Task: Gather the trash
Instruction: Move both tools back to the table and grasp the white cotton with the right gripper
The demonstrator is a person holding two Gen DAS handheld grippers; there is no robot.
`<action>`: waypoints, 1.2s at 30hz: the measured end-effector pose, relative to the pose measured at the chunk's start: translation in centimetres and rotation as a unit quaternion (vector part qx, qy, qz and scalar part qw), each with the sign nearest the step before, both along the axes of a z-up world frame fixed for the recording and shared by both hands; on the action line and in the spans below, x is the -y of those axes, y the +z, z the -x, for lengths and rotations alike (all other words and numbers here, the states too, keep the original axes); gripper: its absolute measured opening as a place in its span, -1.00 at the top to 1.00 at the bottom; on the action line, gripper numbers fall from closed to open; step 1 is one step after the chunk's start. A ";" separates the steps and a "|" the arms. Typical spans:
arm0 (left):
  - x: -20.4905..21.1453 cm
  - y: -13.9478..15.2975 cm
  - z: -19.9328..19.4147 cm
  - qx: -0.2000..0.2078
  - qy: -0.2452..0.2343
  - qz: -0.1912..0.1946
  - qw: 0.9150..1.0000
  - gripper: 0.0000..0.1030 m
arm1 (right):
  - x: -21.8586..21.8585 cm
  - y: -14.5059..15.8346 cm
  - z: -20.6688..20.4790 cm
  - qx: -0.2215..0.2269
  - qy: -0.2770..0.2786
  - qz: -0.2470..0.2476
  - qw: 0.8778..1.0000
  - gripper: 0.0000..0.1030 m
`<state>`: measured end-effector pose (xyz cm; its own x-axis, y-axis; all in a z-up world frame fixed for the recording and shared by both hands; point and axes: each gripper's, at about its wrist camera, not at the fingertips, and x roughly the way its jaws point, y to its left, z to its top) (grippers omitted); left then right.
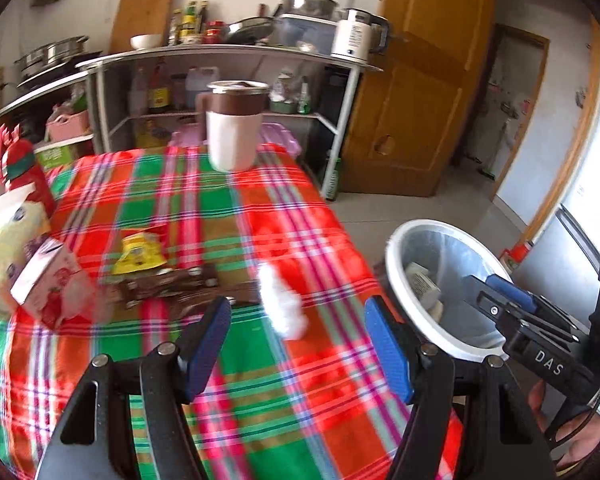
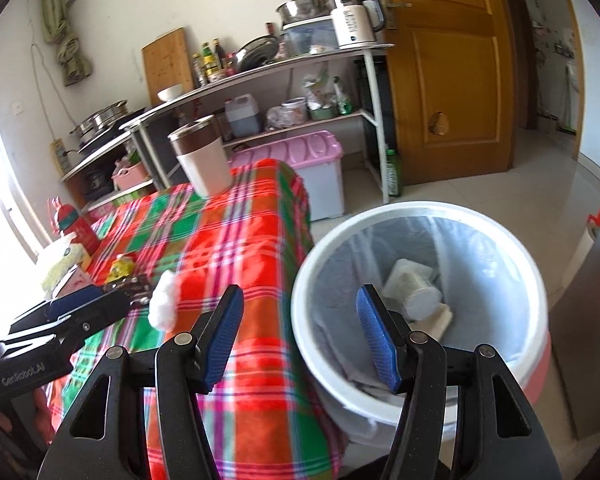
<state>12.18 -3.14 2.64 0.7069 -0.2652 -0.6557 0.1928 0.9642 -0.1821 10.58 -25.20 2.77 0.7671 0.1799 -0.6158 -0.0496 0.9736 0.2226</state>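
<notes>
A crumpled white tissue (image 1: 282, 304) (image 2: 164, 300) lies on the plaid tablecloth (image 1: 228, 208), just ahead of my left gripper (image 1: 300, 344), which is open with nothing between its blue pads. Left of the tissue lie a brown wrapper (image 1: 168, 280), a yellow wrapper (image 1: 140, 256) and a pink carton (image 1: 48, 280). The white bin (image 2: 380, 210) with a clear liner stands on the floor by the table's right side and holds a white cup (image 2: 412, 284). My right gripper (image 2: 300, 336) is open and empty, over the table edge and the bin's near rim.
A brown-and-white mug (image 1: 236, 124) stands at the far end of the table, with a tissue pack (image 1: 8, 248) and a red bottle (image 1: 24, 172) at the left. Beyond are a metal shelf of cookware (image 2: 260, 64), a pink storage box (image 2: 300, 152) and a wooden door (image 2: 452, 72).
</notes>
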 end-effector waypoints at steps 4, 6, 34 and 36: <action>-3.2 -0.4 0.4 0.000 0.035 0.001 0.999 -0.38 | -2.2 -0.3 -0.6 -0.004 0.020 0.002 1.000 -0.16; -4.8 -0.6 0.4 -0.001 0.052 0.002 0.999 -0.38 | -3.2 -0.5 -1.0 -0.006 0.029 0.006 1.000 -0.16; -18.2 -3.1 -1.4 -0.023 0.174 -0.027 0.984 -0.39 | -13.0 -3.7 -7.4 -0.064 0.111 0.028 0.991 -0.16; -18.5 -3.4 -1.9 -0.027 0.177 -0.032 0.983 -0.39 | -13.0 -3.9 -7.7 -0.065 0.108 0.031 0.992 -0.15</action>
